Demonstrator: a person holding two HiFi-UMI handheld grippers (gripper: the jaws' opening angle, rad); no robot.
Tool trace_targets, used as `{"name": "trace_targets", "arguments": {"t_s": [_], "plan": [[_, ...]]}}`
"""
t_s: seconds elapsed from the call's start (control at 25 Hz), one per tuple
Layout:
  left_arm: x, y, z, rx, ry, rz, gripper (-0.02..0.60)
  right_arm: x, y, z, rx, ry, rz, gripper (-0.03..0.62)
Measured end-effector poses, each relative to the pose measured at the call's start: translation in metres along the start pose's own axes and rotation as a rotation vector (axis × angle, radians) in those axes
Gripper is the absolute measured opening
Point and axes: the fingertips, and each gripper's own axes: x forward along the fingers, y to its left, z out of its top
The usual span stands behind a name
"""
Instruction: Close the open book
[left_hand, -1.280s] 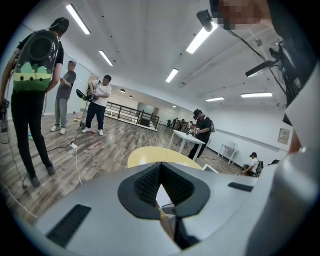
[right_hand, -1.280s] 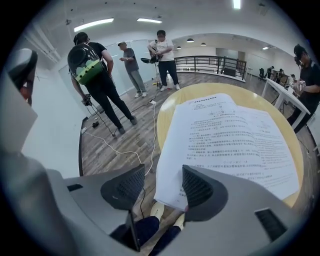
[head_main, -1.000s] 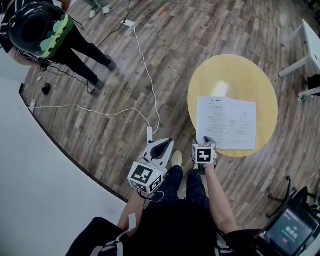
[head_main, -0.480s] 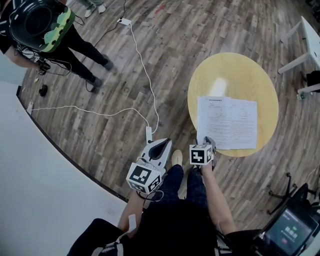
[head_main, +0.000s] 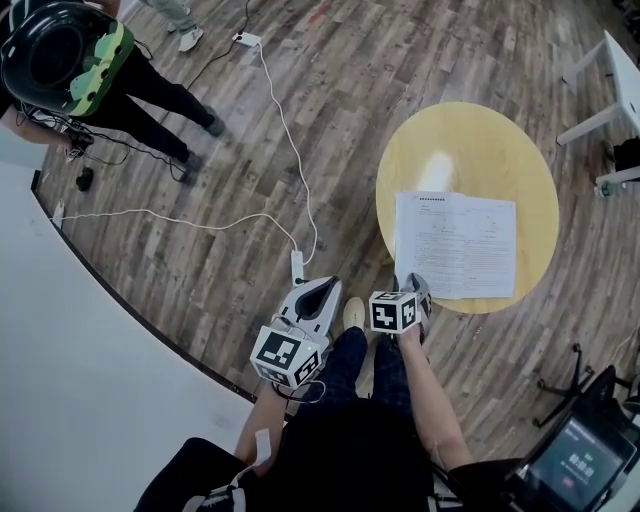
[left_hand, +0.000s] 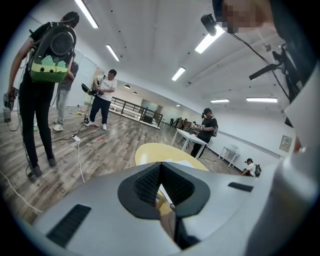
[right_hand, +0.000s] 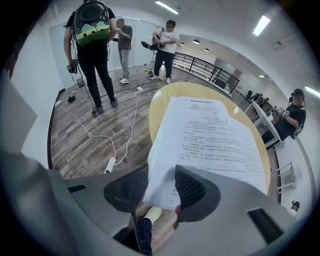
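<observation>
Right now looking at open book (head_main: 455, 245) lying flat on 6 o'clock part of round yellow table (head_main: 470, 140), pages up, 7 o'clock corner poking just past rim w/ floor beneath. Got right hand-held gripper (right_hand: 161, 175) pointed steeply down at that corner: jaws apart, just been closing in, w/ page corner between pads but not pinched yet. Holding left hand-held gripper (left_hand: 160, 167) off table toward 9 o'clock, over floor, jaws together w/ nothing in them. Prob. very light, thin & floppy, more stapled sheets than hardback, so expect no weight but plenty of sag. Likely to bend or crease if squeezed hard or yanked, and may slide on smooth tabletop when pushed. Best to take hold at overhanging corner or along 9 o'clock edge, few leaves only. Pinch gently, then lift & sweep over toward 3 o'clock side around fold. Can't make out fold clearly from above, approx mid-width. Could pin 3 o'clock half w/ left one to stop whole thing skating.
</observation>
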Motion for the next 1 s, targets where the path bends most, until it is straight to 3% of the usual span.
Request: {"name": "trace_targets", "arguments": {"t_s": [0.52, 1.0], "plan": [[0.0037, -0.0020, 0.0039, 0.010, -0.003, -0.011, -0.002, -0.0051, -0.0021, 0.0055, 0.071, 0.009, 0.050, 0.053], [0.0047, -0.0097, 0.0076, 0.021, -0.007, -0.004, -0.002, -0.0094, -0.0096, 0.0058, 0.061, 0.017, 0.072, 0.023]]}}
